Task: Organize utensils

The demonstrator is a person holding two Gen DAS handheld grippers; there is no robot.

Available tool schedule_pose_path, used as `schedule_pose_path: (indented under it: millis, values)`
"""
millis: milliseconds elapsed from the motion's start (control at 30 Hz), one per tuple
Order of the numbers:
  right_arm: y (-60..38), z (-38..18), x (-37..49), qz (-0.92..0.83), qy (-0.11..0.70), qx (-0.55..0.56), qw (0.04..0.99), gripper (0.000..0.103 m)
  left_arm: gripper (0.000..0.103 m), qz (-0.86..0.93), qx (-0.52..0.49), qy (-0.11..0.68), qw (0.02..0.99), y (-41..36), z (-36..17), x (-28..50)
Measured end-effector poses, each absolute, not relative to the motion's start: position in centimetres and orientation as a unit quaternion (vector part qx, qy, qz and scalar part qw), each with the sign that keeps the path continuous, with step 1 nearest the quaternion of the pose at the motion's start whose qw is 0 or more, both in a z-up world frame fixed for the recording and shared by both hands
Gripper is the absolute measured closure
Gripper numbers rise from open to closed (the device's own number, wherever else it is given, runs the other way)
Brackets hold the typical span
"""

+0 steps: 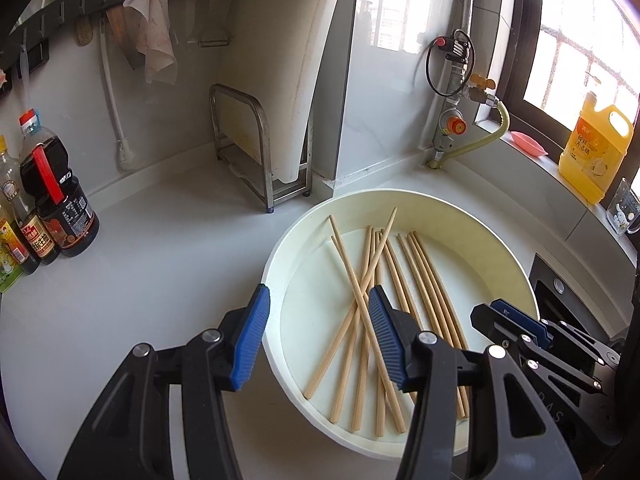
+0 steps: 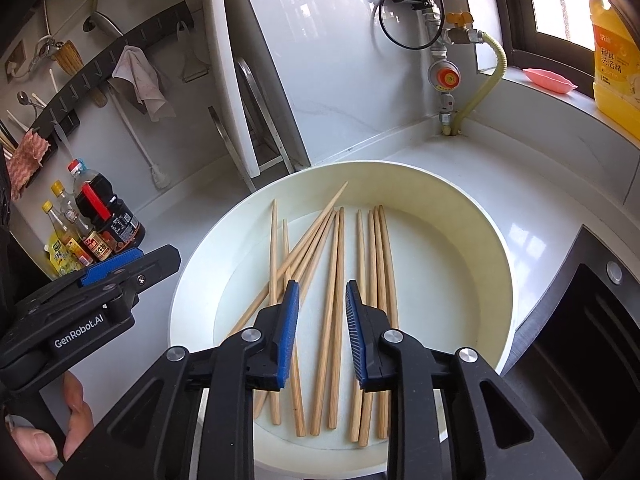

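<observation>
Wooden chopsticks (image 2: 336, 308) lying loose in a shallow white basin (image 2: 460, 216) on the table (image 1: 160, 248), several crossed at the left, four nearly parallel at the right. Right gripper (image 2: 322, 332) poised above the middle of the pile, parted to a moderate gap, holding nothing. Left gripper (image 1: 316, 340) astride the basin's near-left rim, spread wide, likewise empty. Probable step: first pick from the pile. Best done by lowering the right gripper over an uncrossed pair, fingers square across the shafts near mid-length, then closing gently to avoid rolling. Crossed sticks better left until last. Destination holder not identifiable.
</observation>
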State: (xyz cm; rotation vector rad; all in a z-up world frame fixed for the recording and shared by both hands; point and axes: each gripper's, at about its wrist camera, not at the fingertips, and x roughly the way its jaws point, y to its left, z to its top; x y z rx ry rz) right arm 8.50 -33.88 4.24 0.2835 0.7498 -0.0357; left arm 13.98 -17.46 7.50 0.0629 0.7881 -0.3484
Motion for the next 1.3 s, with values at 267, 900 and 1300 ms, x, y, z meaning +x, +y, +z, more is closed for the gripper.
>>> schedule_pose_path:
  millis: [267, 900, 1300]
  values:
    - [-33.6, 5.0, 8.0, -0.026, 0.359, 0.127, 0.924, 0.069, 0.044, -0.168, 0.030, 0.371, 0.913, -17.2, 8.5, 13.1]
    - [-33.3, 6.0, 7.3, -0.032, 0.352, 0.126, 0.927, 0.051, 0.015, -0.143, 0.023, 0.352, 0.925, -15.3, 9.7, 11.7]
    - [-33.0, 6.3, 7.1, -0.035, 0.355, 0.117, 0.927, 0.042, 0.010, -0.138, 0.038, 0.346, 0.927, -15.4, 10.1, 11.2]
